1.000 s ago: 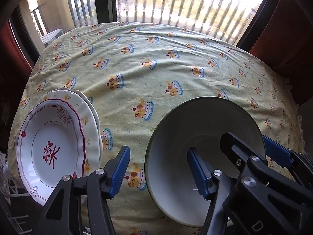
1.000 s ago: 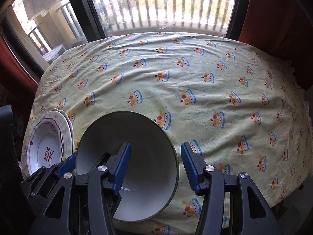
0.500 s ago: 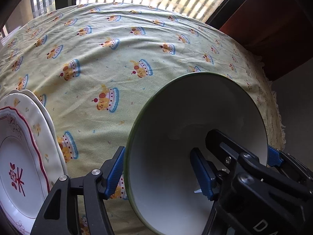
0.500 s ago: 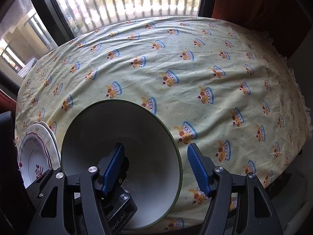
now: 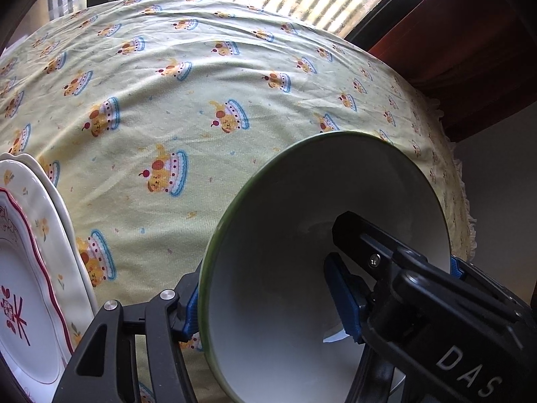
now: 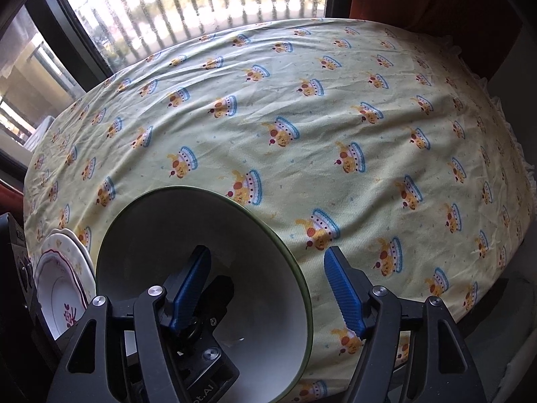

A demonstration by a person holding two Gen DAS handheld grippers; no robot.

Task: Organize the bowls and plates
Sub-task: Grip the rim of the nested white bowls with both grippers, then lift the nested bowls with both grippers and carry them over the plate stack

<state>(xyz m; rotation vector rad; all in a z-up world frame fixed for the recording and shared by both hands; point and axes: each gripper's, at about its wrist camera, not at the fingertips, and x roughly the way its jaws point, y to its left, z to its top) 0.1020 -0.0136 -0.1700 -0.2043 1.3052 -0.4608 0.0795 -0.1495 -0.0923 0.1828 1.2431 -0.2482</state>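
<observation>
Yellow-patterned cloth over the tabletop (image 6: 335, 107). Green-rimmed bowl (image 5: 285, 285) tilted at 5 o'clock, straddled across opposite rim edges by left gripper (image 5: 268, 302) and right gripper (image 6: 268, 288), neither visibly clamped. Stacked plates (image 5: 30, 268) at 8 o'clock. Best closed evenly, lifted level.

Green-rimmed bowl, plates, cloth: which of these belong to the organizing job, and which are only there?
For the job:
green-rimmed bowl
stacked floral plates
left tool
right tool

Only there:
cake-print tablecloth
barred window
</observation>
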